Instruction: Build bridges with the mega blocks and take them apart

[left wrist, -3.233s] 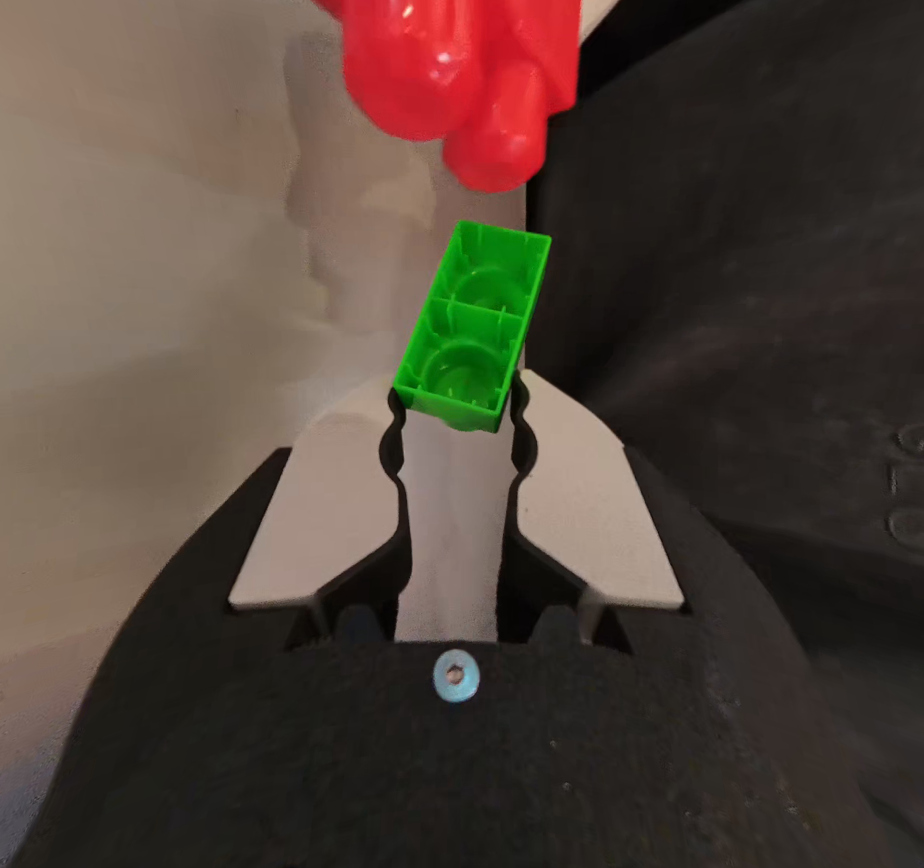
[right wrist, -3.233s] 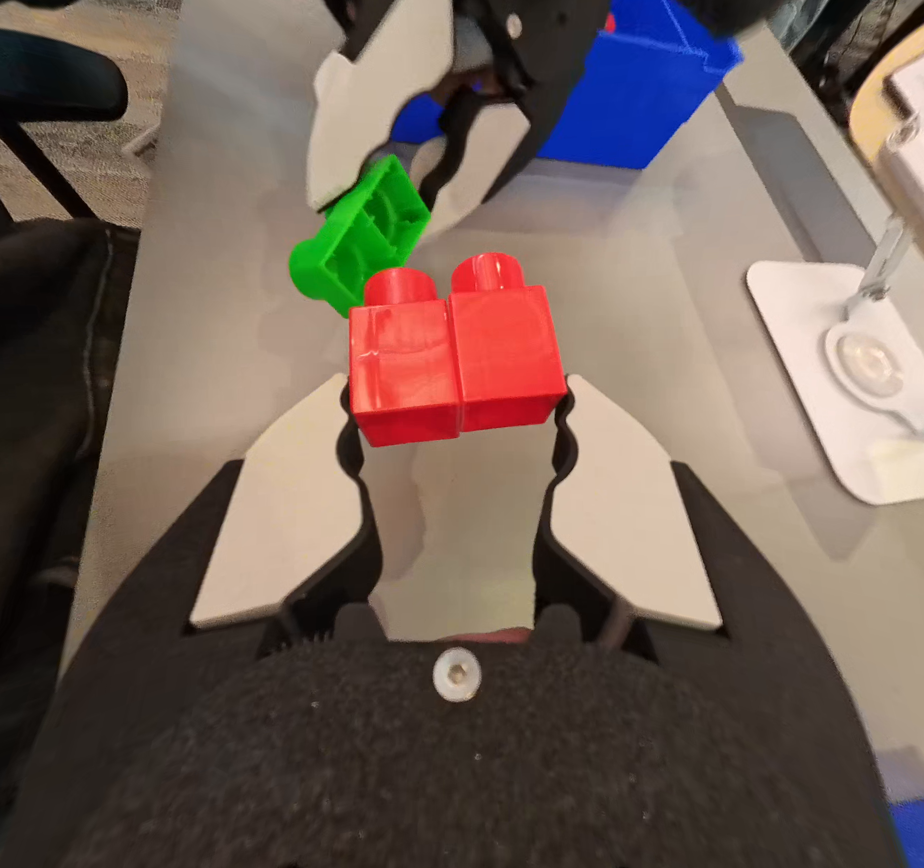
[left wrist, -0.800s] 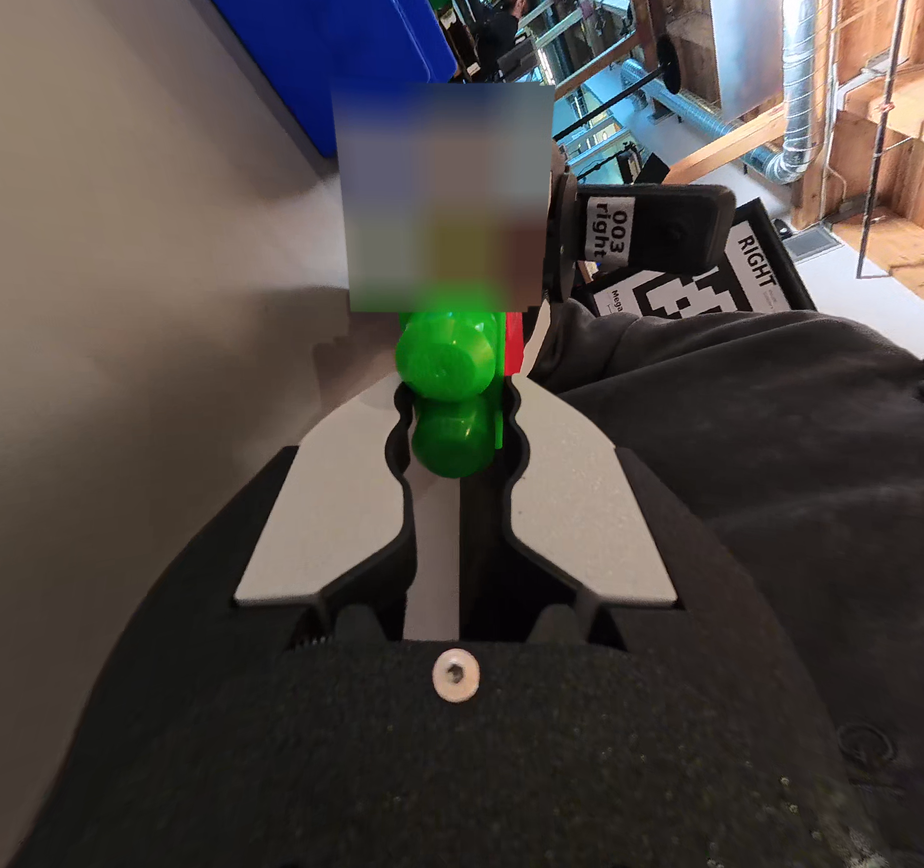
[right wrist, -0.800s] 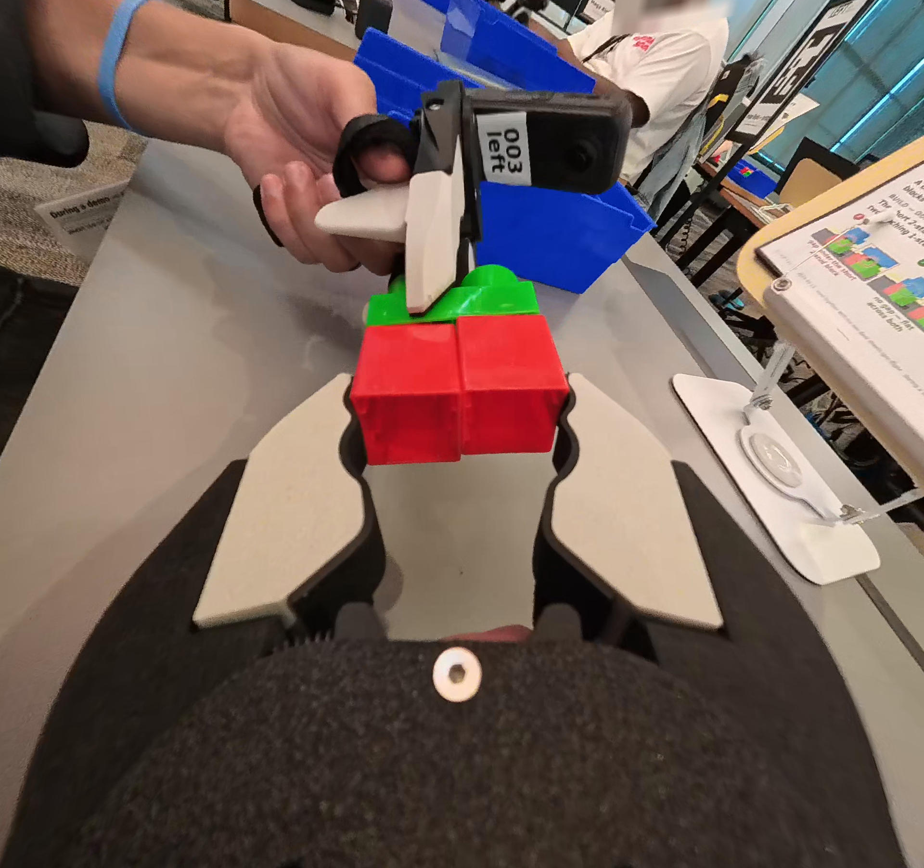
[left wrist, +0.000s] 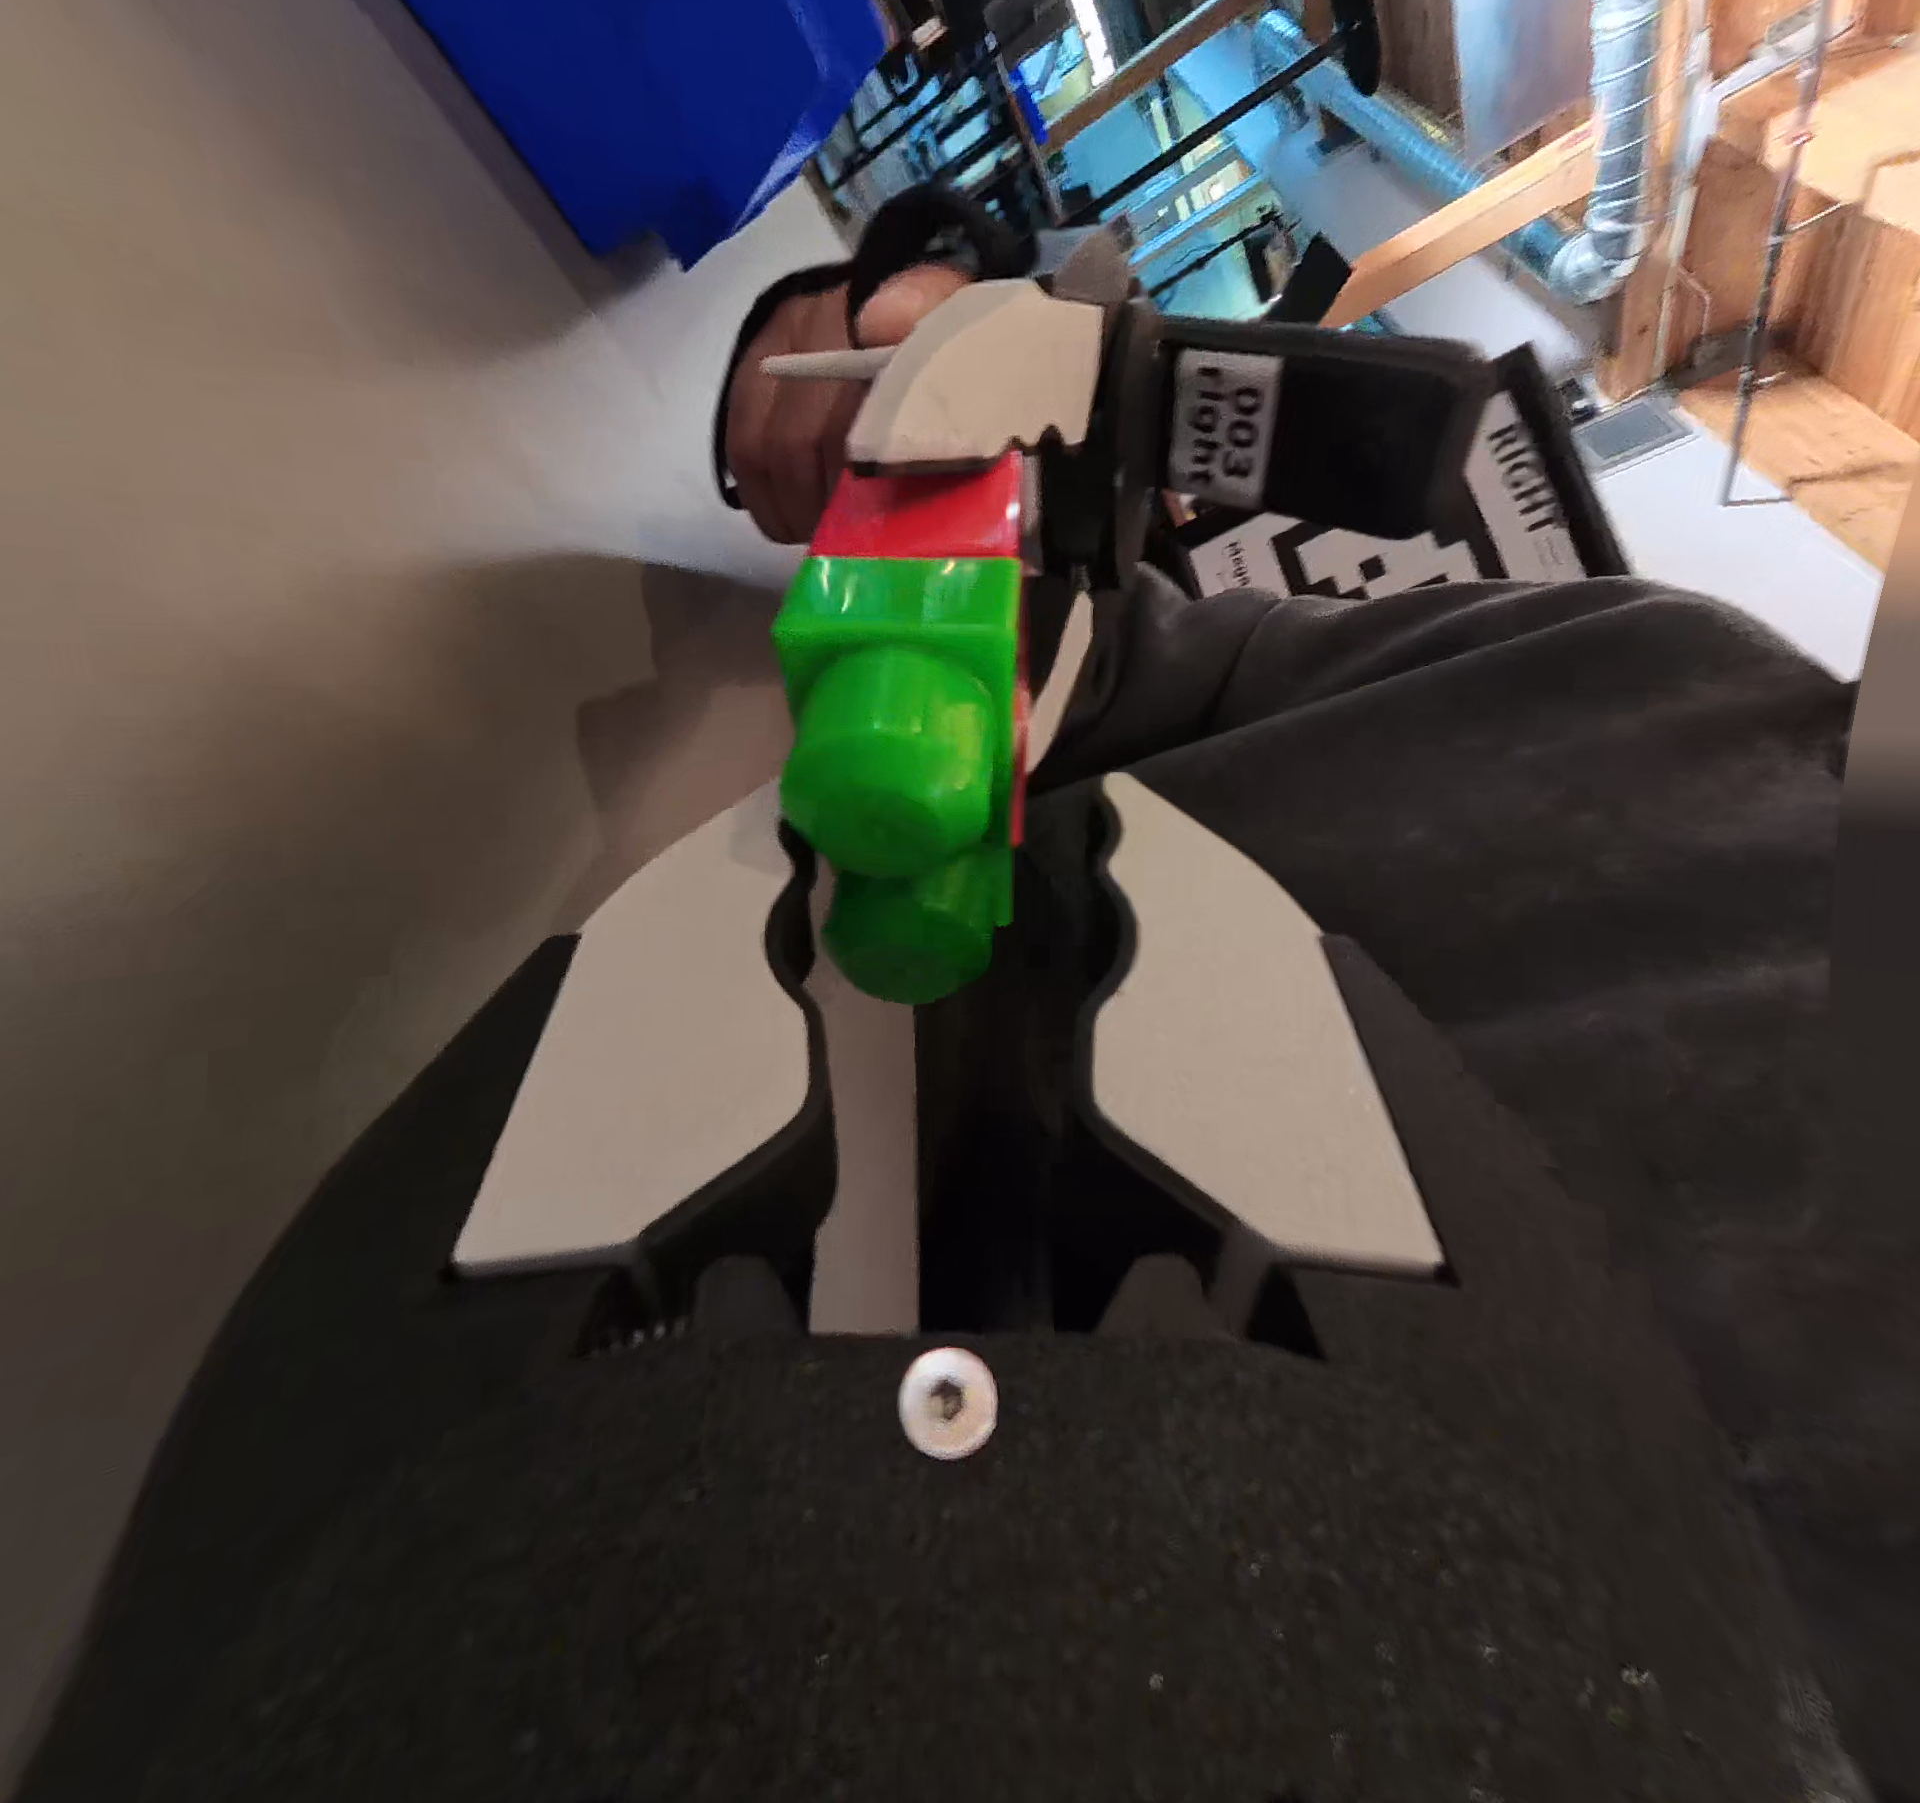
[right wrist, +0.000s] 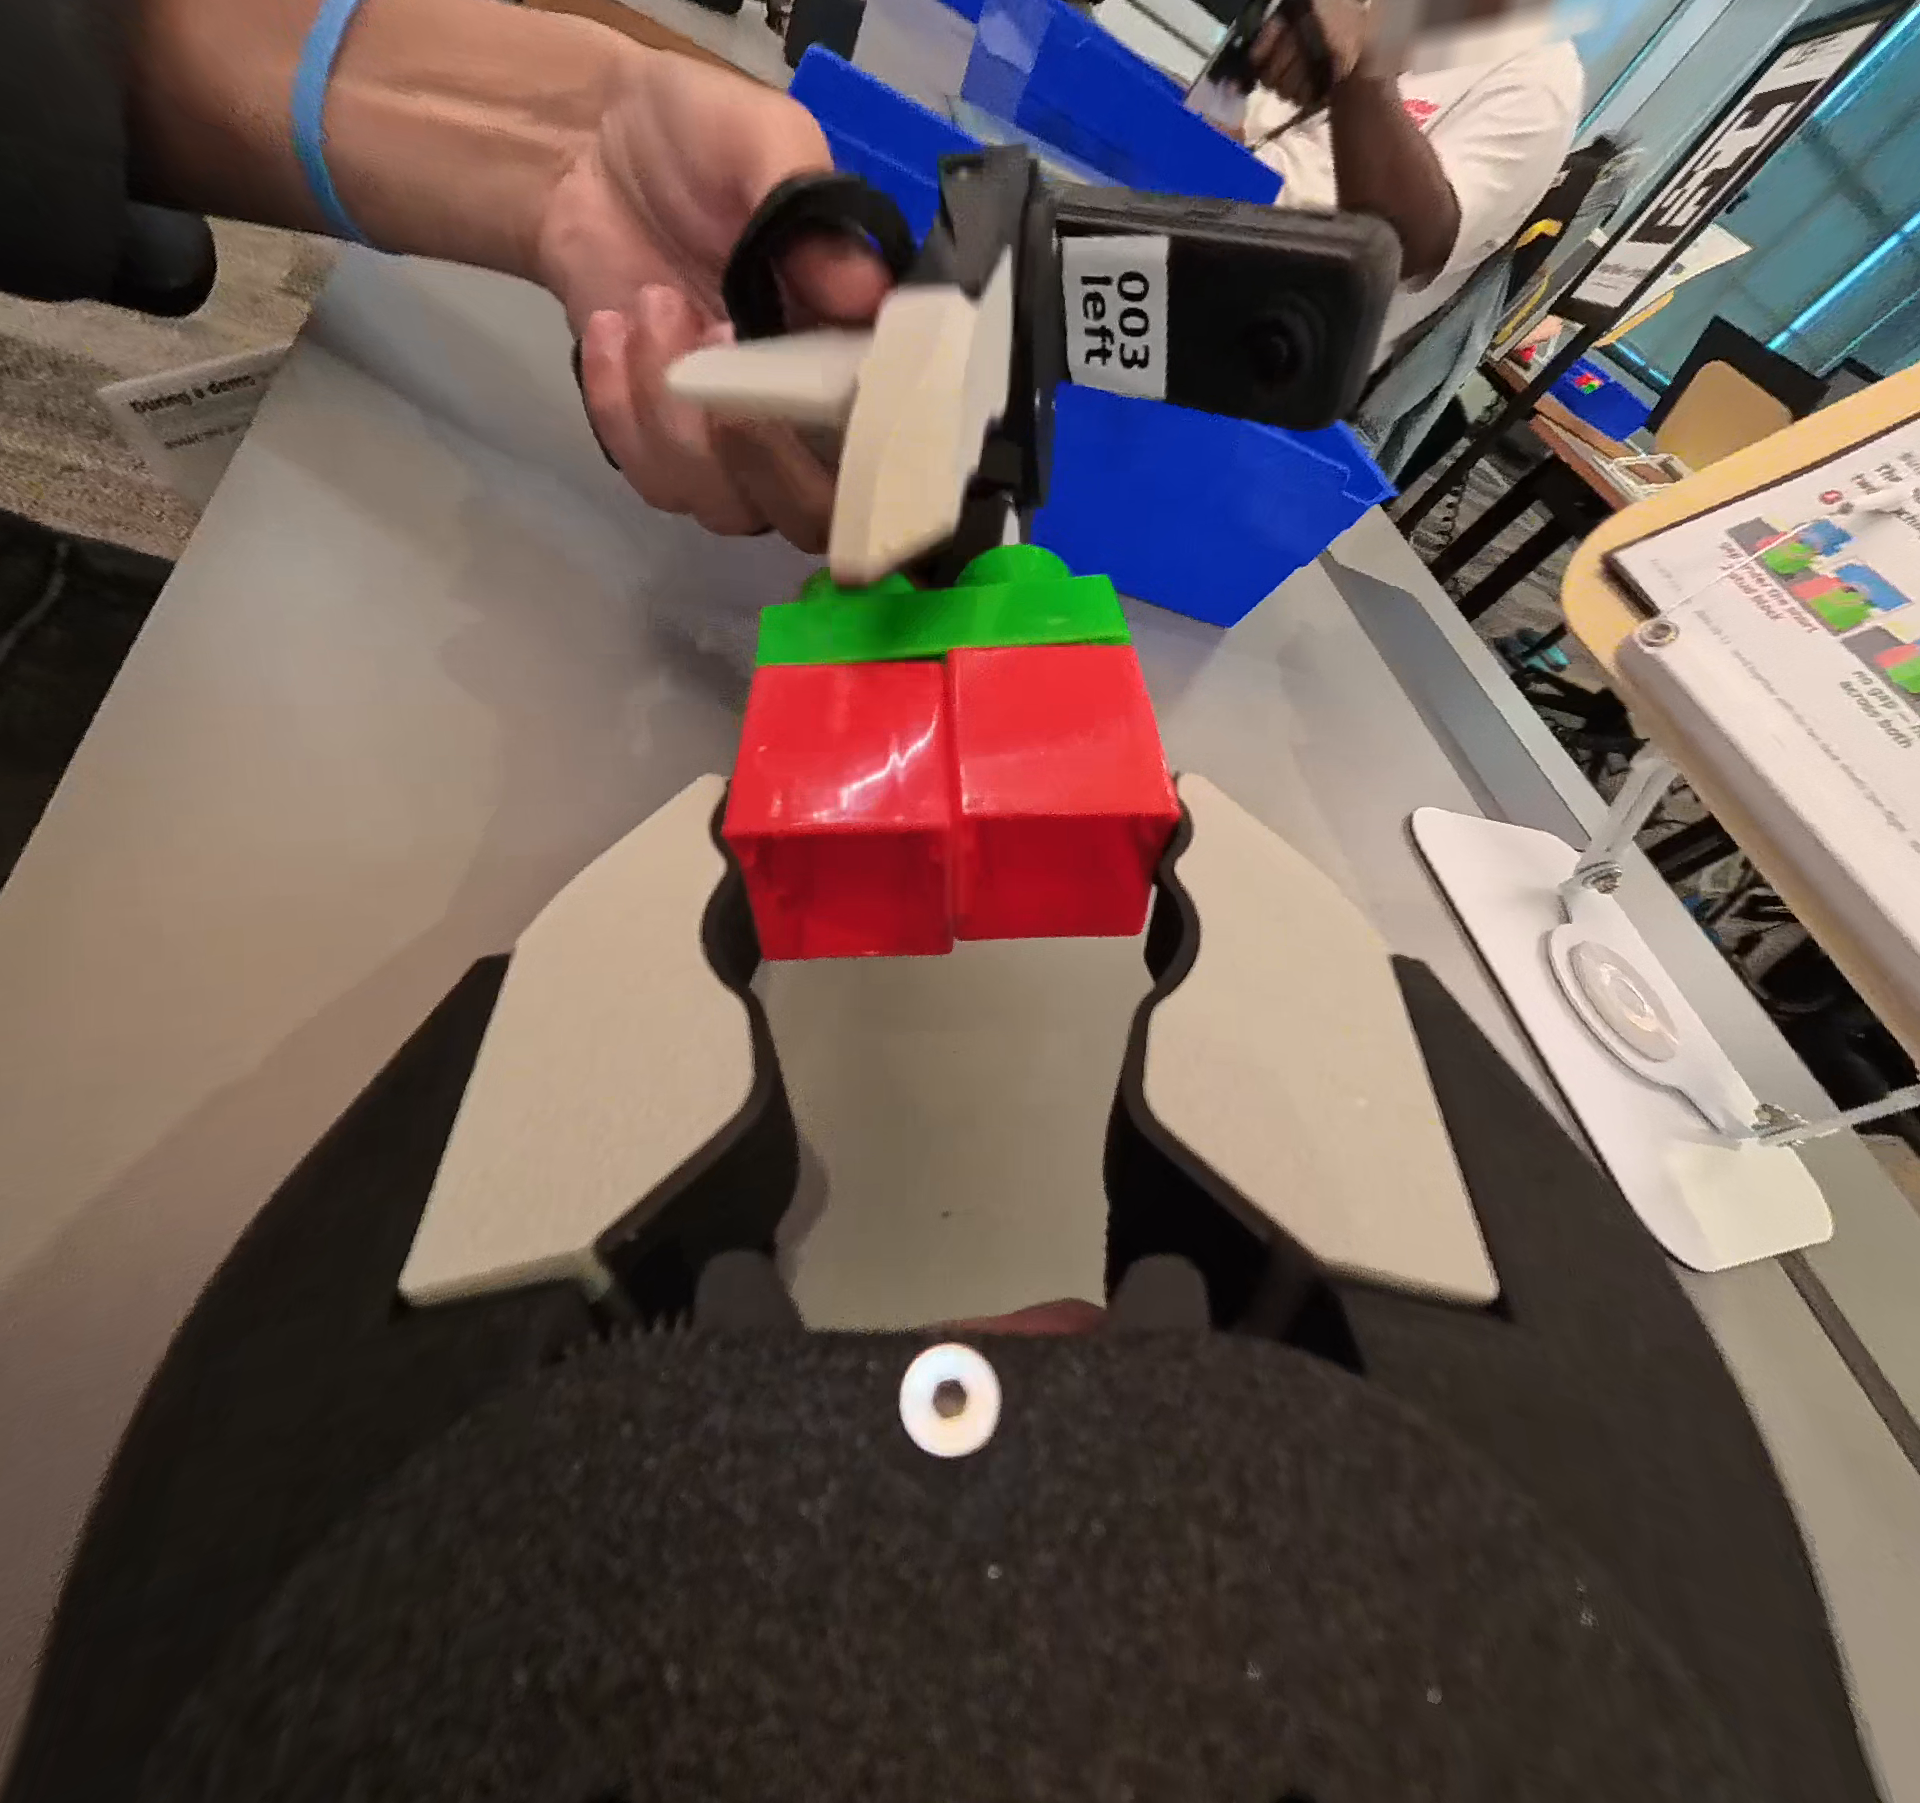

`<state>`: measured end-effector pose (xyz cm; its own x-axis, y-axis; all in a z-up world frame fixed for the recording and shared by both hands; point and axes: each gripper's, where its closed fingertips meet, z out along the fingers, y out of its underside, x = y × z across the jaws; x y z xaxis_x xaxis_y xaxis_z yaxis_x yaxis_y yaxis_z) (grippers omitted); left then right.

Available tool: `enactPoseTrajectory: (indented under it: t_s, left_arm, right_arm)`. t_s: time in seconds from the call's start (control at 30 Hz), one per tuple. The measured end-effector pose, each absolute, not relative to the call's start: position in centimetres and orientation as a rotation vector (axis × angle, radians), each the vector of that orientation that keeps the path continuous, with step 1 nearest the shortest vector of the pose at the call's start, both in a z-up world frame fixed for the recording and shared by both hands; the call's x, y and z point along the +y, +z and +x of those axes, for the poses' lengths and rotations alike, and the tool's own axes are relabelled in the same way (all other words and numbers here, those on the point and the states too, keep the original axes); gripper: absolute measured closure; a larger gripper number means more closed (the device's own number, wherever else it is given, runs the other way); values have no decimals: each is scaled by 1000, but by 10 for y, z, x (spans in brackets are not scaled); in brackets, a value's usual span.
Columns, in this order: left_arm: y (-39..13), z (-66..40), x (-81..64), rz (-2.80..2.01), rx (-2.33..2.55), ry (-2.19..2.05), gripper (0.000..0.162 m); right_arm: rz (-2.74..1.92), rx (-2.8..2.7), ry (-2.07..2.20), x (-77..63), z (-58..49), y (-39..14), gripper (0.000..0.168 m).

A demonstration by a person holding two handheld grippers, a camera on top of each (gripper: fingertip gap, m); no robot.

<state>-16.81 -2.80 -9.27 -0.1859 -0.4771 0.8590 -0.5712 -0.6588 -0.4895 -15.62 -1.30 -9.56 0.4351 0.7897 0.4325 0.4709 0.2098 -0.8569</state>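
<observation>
While the grey table [right wrist: 312,714] runs bare along the left of the right wrist view, a person's hand [right wrist: 665,299] with a blue wristband [right wrist: 322,91] reaches in from that side, holding the left gripper [right wrist: 894,548] just above the blocks. Its fingers stand apart with nothing clamped between them; in its own view the green block [left wrist: 894,693] sits between the spread tips, its studs pointing at the camera, touching neither pad clearly. At centre, the green block lies pressed across the tops of two red blocks [right wrist: 951,797] set side by side, the stack held off the table. The right gripper [right wrist: 951,849] is clenched on the pair of red blocks, one finger on each outer face. Behind and to the right stands a blue bin [right wrist: 1195,506]; its contents cannot be seen from here. More blue bins [right wrist: 1039,70] sit farther back. At far right, a white stand [right wrist: 1558,1005] carries an instruction sheet [right wrist: 1818,590]
</observation>
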Motion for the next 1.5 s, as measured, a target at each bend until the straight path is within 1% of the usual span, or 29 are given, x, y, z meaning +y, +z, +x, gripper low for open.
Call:
enactPoseTrajectory:
  t_s: [0.03, 0.07, 0.13, 0.23, 0.3, 0.37, 0.67, 0.9, 1.1, 1.2, 1.23, 1.3, 1.43, 1.5]
  left_arm:
    - [-88, -168, -29, 1937, -1246, 2018, 104]
    - [-86, -169, -30, 1935, -1239, 2014, 102]
    - [-90, -169, -29, 1952, -1265, 1996, 108]
    - [-84, -170, -26, 1912, -1170, 2059, 109]
    - [-84, -171, -21, 1918, -1137, 2078, 120]
    - [-88, -170, -21, 1932, -1140, 2059, 126]
    - [-100, -175, -29, 1928, -1184, 1933, 127]
    - [-112, -177, -30, 1932, -1173, 1860, 125]
    - [-104, -170, -22, 1939, -1101, 1951, 124]
    - [-94, -173, -23, 1870, -1057, 2008, 112]
    - [-94, -175, -24, 1873, -1070, 2009, 113]
    - [-97, -178, -27, 1905, -1129, 1994, 114]
    - [-109, -176, -32, 1977, -1201, 1938, 126]
    - [-108, -174, -30, 1977, -1162, 1958, 127]
  right_arm:
    - [-1433, -1201, 316, -13, -156, -96, 94]
    - [-1436, -1212, 310, -14, -157, -98, 94]
    - [-1429, -1218, 305, -15, -159, -98, 94]
    - [-1418, -1237, 307, -19, -160, -98, 94]
    - [-1416, -1242, 320, -23, -163, -99, 94]
    - [-1414, -1261, 319, -26, -166, -101, 94]
    - [-1417, -1299, 333, -32, -172, -111, 94]
    - [-1436, -1336, 307, -32, -176, -121, 94]
    - [-1437, -1286, 310, -27, -172, -113, 94]
    - [-1453, -1222, 327, -19, -164, -106, 94]
    - [-1454, -1204, 317, -17, -161, -105, 94]
    - [-1451, -1178, 316, -16, -157, -102, 94]
    - [-1456, -1159, 279, -12, -153, -102, 94]
    - [-1451, -1143, 274, -11, -151, -100, 94]
